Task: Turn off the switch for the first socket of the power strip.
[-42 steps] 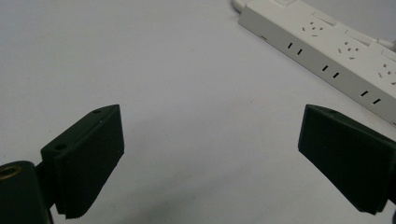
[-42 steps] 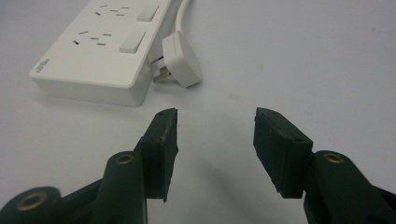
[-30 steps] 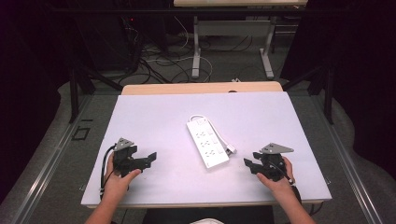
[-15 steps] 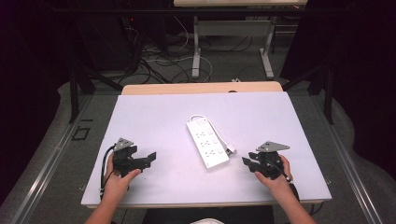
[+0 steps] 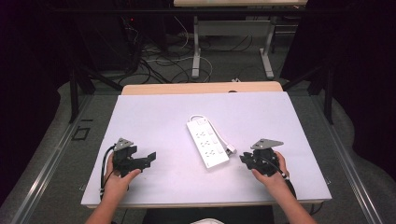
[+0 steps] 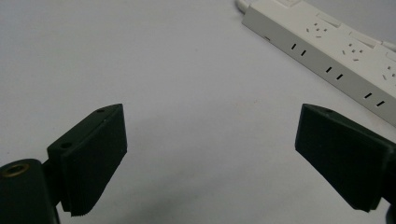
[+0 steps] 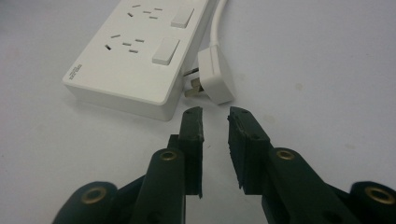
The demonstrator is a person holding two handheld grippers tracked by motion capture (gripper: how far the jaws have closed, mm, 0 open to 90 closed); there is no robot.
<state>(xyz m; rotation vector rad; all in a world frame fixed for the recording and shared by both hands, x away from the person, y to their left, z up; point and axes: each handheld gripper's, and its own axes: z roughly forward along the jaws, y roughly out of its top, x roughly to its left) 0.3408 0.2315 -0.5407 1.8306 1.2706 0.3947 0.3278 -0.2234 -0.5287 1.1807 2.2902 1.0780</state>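
The white power strip (image 5: 208, 142) lies near the middle of the white table (image 5: 154, 116), its long axis running diagonally from the far left toward the near right, so its near end points toward the right hand's side. Its own cord loops along its right flank and ends in a white plug (image 7: 214, 77), which lies flat on the table just beside the strip's near corner, pins toward the strip's side wall and apparently not inserted in any socket. That plug is what the coming move seems to turn on: in the right gripper view it sits just ahead of the jaws, almost on their centre line and slightly to the left, apart from them, with bare table between. The right gripper (image 7: 215, 116) is clearly the nearer of the two; its jaws stand narrow, with only a slim gap and nothing between them. The left gripper (image 6: 210, 135) rests well apart on the other side, jaws spread wide and empty, the strip's long side crossing the upper right corner of its view. Compared with a second ago, the right jaws have just been closing from a wider stance, with nothing caught in them; the strip, the plug and the left gripper lie as they did.
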